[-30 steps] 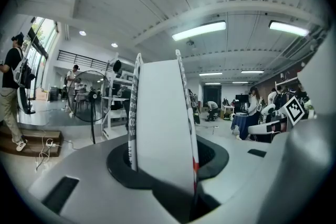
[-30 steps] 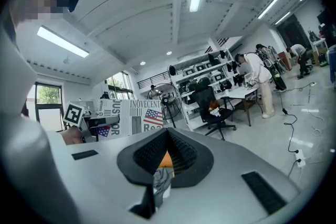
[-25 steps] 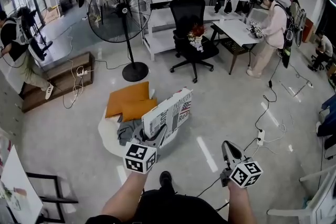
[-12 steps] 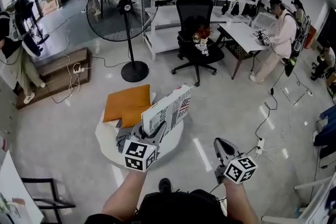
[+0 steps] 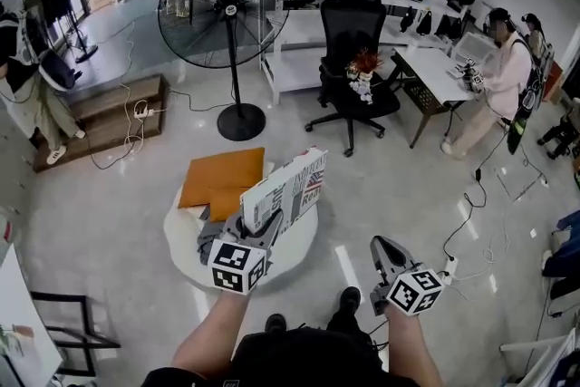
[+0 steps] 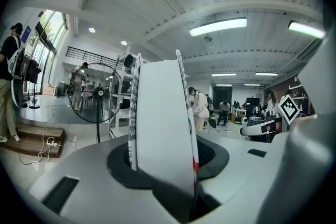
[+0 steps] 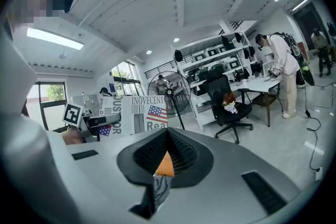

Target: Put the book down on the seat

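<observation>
– Book (image 5: pixel 288 188) first: where is it?
– Thin, rectangular, with a newsprint-patterned cover. It stands on edge, pinched in the left claw (image 5: pixel 261 227) over the round white seat (image 5: pixel 304 251).
– What's on the seat?
– 2 orange cushions (image 5: pixel 222 181) and crumpled grey cloth (image 5: pixel 213 236).
– And the right claw (image 5: pixel 385 247)?
– Pressed together, empty, beside the seat.

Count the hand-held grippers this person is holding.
2: the left hand-held gripper at lower left, shut on the book; the right hand-held gripper at lower right, empty.
</observation>
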`<state>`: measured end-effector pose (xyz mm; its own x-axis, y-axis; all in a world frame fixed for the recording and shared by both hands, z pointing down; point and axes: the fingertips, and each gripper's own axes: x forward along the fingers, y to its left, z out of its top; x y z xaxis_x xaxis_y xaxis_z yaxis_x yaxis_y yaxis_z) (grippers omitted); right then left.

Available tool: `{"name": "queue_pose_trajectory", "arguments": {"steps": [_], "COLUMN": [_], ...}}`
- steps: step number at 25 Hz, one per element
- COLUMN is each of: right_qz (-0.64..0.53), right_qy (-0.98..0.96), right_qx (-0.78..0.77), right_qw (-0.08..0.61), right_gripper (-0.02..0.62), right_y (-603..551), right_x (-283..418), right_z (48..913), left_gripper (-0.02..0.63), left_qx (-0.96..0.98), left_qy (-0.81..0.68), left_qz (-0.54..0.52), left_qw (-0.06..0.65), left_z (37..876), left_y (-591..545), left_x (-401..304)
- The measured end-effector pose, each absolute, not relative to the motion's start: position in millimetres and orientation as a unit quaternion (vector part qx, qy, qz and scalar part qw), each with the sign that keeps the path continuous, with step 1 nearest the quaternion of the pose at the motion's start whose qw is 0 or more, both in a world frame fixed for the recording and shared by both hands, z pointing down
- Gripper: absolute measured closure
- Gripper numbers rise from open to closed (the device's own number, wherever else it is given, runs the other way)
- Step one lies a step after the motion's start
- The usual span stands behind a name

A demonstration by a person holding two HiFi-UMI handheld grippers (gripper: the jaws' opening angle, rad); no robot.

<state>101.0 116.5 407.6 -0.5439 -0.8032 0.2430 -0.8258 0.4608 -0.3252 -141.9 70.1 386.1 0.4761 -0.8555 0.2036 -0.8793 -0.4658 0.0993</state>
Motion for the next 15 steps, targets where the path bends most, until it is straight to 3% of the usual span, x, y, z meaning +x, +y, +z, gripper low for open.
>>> {"name": "queue_pose_trajectory", "arguments": {"steps": [15], "right_qz": [0.232], "right_qy": [-0.885], "right_qx": [0.401], "right_qw": [0.034], "right_gripper": [0.58], "right_y": [-40], "right_x": [302], "right_z": [428], "left_gripper": [0.44], "left_qx": [0.818], "left_qy": [-0.561], "left_qz": [0.08], "left_qw": [0.103], "left_z": [379], "left_y": [-49], "left_x": [61]}}
